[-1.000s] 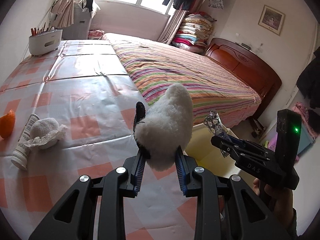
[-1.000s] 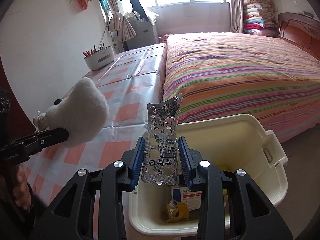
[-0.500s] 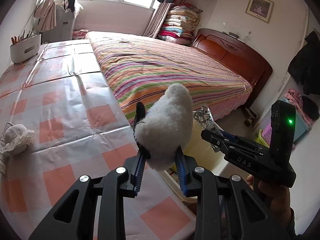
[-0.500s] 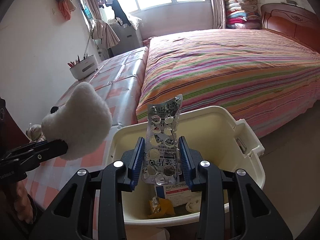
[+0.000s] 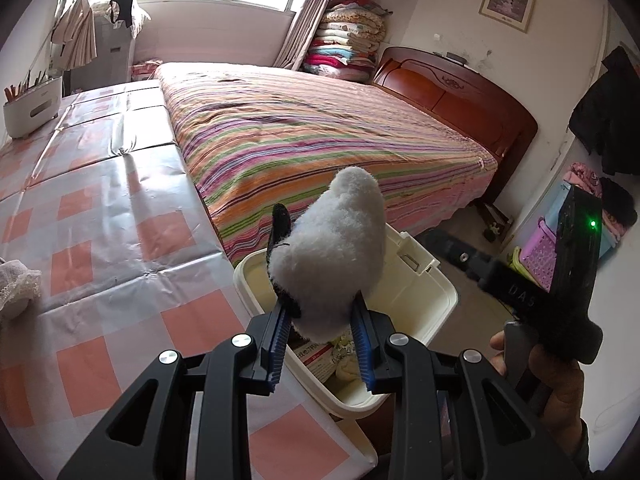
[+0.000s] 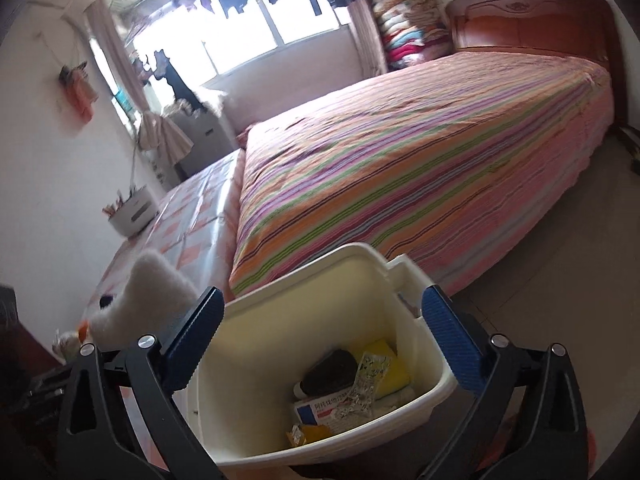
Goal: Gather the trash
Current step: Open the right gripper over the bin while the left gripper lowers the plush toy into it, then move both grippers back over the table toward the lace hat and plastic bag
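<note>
My left gripper (image 5: 322, 340) is shut on a white fluffy plush toy (image 5: 332, 256) with a black ear, held above the near corner of the cream trash bin (image 5: 440, 312). My right gripper (image 6: 320, 332) is open and empty, tilted over the same bin (image 6: 256, 360). A crumpled silver pill blister (image 6: 366, 380) lies in the bin on a medicine box (image 6: 320, 410), beside a yellow item and a dark object. The plush also shows at the left of the right wrist view (image 6: 148, 296).
The bin stands between the checkered table (image 5: 100, 240) and the striped bed (image 5: 320, 132). A white lace cloth (image 5: 16, 284) lies at the table's left edge. A white holder (image 5: 32, 108) stands at the far end. The other handheld gripper body (image 5: 560, 280) is at the right.
My right gripper opened and the pill blister dropped into the bin. My left gripper carried the plush toy rightward from over the table to over the bin.
</note>
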`<state>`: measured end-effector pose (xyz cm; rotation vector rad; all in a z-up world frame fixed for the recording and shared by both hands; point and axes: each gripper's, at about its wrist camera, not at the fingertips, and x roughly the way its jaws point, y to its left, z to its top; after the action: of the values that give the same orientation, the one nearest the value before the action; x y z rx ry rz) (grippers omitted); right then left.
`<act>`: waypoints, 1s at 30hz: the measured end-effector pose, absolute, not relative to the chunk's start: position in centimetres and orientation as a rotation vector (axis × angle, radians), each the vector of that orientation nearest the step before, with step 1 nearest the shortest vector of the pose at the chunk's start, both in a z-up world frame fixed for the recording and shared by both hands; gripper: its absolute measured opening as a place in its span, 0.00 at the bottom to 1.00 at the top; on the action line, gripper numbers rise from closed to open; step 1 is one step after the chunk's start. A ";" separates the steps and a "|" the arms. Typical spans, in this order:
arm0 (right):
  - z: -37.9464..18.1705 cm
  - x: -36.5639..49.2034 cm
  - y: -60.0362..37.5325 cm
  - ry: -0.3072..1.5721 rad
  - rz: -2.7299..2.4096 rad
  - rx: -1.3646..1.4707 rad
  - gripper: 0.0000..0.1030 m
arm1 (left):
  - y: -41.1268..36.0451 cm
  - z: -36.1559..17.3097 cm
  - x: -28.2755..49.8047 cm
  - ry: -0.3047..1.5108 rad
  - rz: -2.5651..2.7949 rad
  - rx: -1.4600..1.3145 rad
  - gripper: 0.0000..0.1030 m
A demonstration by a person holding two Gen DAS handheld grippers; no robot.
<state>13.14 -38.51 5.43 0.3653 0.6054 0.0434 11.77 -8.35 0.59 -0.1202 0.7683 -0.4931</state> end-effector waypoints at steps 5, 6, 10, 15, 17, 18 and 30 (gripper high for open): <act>5.7 12.1 -42.8 0.521 -0.196 0.586 0.95 | -9.5 0.3 11.9 0.780 -0.503 -0.102 0.28; 5.6 11.7 -43.4 0.502 -0.198 0.635 0.95 | -9.7 0.2 12.0 0.782 -0.506 -0.098 0.28; 5.6 10.5 -45.3 0.406 -0.198 0.757 0.95 | -10.6 0.0 12.1 0.785 -0.512 -0.086 0.30; 6.5 9.2 -45.7 0.244 -0.159 0.773 0.95 | -11.4 -0.3 12.1 0.791 -0.510 -0.073 0.33; 7.3 8.9 -45.2 0.193 -0.176 0.707 0.95 | -11.6 -0.4 12.1 0.788 -0.513 -0.065 0.33; 7.6 8.9 -45.0 0.191 -0.175 0.672 0.95 | -11.7 -0.4 12.1 0.786 -0.511 -0.067 0.33; 8.5 10.1 -44.2 0.295 -0.080 0.559 0.95 | -10.8 0.8 11.5 0.718 -0.444 -0.070 0.68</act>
<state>10.06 -44.17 8.49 0.5588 0.2953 -0.0796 11.50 -10.76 0.76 -0.0695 0.7184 -0.4438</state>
